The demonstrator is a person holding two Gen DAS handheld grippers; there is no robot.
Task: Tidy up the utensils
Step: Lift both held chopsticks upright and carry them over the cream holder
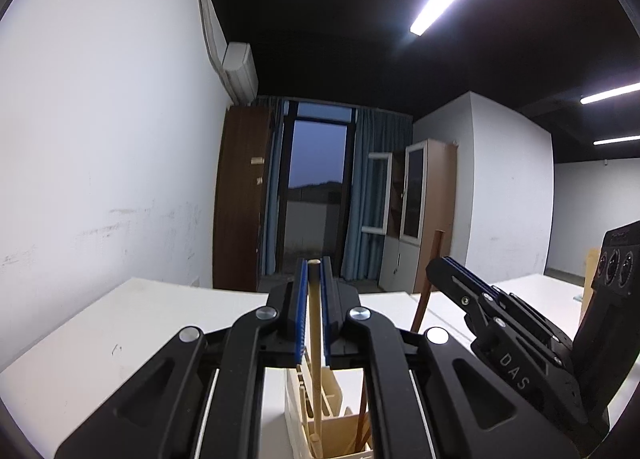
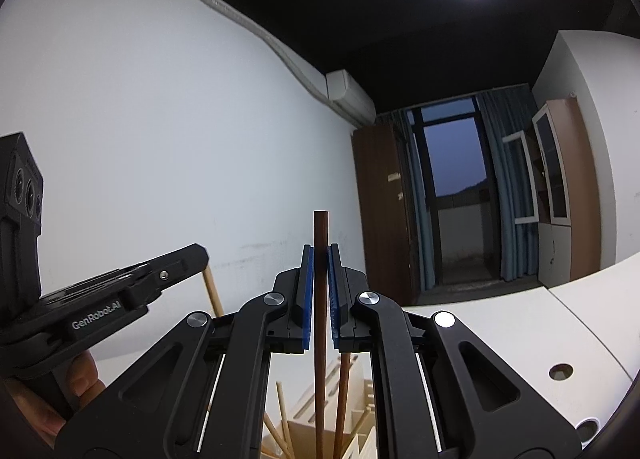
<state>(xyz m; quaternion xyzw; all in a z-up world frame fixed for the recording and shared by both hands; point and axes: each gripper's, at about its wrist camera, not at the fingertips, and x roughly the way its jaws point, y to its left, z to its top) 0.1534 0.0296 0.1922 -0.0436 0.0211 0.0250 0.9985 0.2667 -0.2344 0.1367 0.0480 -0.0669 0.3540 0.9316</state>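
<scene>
My left gripper point(image 1: 314, 271) is shut on a light wooden utensil handle point(image 1: 316, 339) that stands upright, its lower end inside a pale wooden utensil holder point(image 1: 332, 415) on the white table. My right gripper point(image 2: 320, 255) is shut on a dark brown chopstick point(image 2: 320, 359) held upright over the same holder point(image 2: 360, 419). A second dark stick point(image 2: 343, 391) and several light sticks point(image 2: 282, 411) lean in the holder. The right gripper shows at the right of the left wrist view point(image 1: 500, 319); the left gripper shows at the left of the right wrist view point(image 2: 120, 291).
The white table point(image 1: 120, 331) runs to a white wall on the left. It has round cable holes point(image 2: 560, 372) at the right. A brown cabinet point(image 1: 240, 195), a dark window with blue curtains point(image 1: 316, 179) and a glass-door cabinet point(image 1: 424, 199) stand at the back.
</scene>
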